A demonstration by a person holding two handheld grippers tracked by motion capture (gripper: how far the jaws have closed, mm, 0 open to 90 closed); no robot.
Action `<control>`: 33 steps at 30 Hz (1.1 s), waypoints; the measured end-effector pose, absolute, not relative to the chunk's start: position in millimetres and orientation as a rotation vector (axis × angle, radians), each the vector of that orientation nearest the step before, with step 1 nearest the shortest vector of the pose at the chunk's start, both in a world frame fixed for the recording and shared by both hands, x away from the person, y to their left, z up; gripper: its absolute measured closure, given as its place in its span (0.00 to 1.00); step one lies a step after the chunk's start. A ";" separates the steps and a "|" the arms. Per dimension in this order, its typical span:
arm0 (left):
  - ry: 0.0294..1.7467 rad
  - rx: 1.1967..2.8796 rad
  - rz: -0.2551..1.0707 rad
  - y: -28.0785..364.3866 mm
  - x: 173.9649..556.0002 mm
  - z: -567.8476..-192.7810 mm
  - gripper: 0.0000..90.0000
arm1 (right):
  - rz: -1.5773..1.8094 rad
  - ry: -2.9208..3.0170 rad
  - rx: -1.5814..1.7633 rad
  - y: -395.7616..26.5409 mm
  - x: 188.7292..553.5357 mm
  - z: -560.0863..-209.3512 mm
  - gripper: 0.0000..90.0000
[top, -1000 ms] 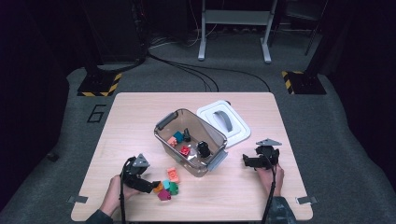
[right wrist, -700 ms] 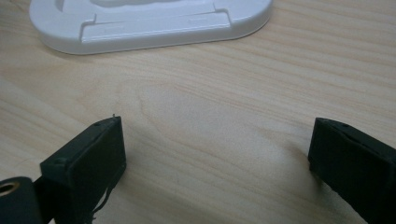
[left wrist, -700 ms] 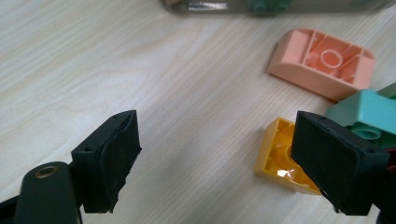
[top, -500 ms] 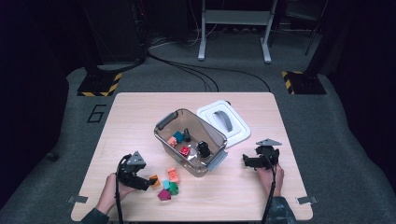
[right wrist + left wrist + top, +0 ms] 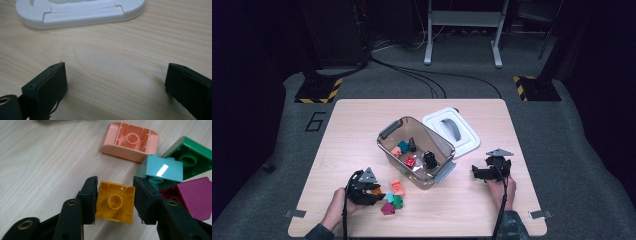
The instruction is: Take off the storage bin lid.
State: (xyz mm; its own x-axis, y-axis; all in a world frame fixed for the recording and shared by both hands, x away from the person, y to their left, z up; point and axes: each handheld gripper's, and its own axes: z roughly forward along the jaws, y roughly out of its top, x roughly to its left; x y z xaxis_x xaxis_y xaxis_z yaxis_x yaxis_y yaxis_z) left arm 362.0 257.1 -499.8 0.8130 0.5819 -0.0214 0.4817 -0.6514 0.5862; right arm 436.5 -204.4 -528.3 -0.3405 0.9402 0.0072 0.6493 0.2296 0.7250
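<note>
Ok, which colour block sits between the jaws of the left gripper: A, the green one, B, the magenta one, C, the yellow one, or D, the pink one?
C: in the left gripper view the left gripper has its jaws closed against both sides of the yellow block, while the pink block, green block and magenta block lie apart on the table.

Counts, quick pass:
- loose bricks on table: 5. One yellow brick (image 5: 115, 205), one salmon brick (image 5: 130, 141), one teal brick (image 5: 160, 170), one green brick (image 5: 190, 157), one magenta brick (image 5: 192, 195).
- clear bin (image 5: 389, 131): 1. Small pieces inside: about 5 (orange, teal, red, two dark ones); exact number hard to tell.
- white lid (image 5: 451, 131): 1.
- handheld grippers: 2, left gripper (image 5: 371, 192), right gripper (image 5: 476, 172).
- table (image 5: 352, 120): 1.
</note>
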 end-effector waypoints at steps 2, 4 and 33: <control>0.778 2.411 0.206 257.8 362.8 -499.1 0.64 | 0.896 2.068 1.463 -204.1 436.6 -528.4 0.04; 0.791 2.397 0.206 258.2 363.5 -499.9 0.64 | 0.896 2.068 1.465 -204.0 436.6 -528.4 0.04; 0.903 2.227 0.347 290.1 397.3 -440.4 0.65 | 0.895 2.069 1.462 -204.2 436.6 -528.4 0.04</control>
State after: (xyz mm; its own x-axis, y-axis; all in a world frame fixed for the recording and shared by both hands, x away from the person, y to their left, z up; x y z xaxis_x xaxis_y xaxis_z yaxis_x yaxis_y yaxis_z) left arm 397.3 290.1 -440.4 0.7214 0.6924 -0.0131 0.5053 -0.5133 0.6937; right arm 436.6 -204.2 -528.4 -0.3365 0.9417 0.0064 0.6494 0.2271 0.7257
